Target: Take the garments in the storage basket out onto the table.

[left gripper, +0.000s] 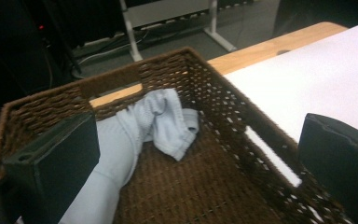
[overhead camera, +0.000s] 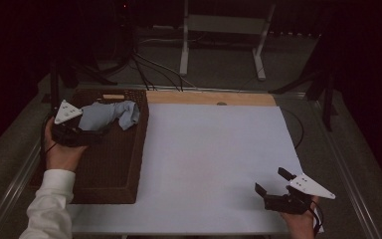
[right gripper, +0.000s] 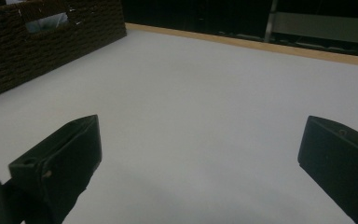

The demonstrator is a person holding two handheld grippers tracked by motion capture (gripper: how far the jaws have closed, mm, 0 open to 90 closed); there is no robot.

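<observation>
Wicker basket (overhead camera: 110, 169) holding a crumpled pale-blue cloth (overhead camera: 108, 114).
Left gripper (overhead camera: 87, 135) hovers wide open over the basket, gripping nothing; right gripper (overhead camera: 272, 183), well apart from it, gapes empty.

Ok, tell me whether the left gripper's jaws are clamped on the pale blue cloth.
No, the left gripper has its jaws spread wide, the pale blue cloth lying loose in the brown wicker basket.
</observation>
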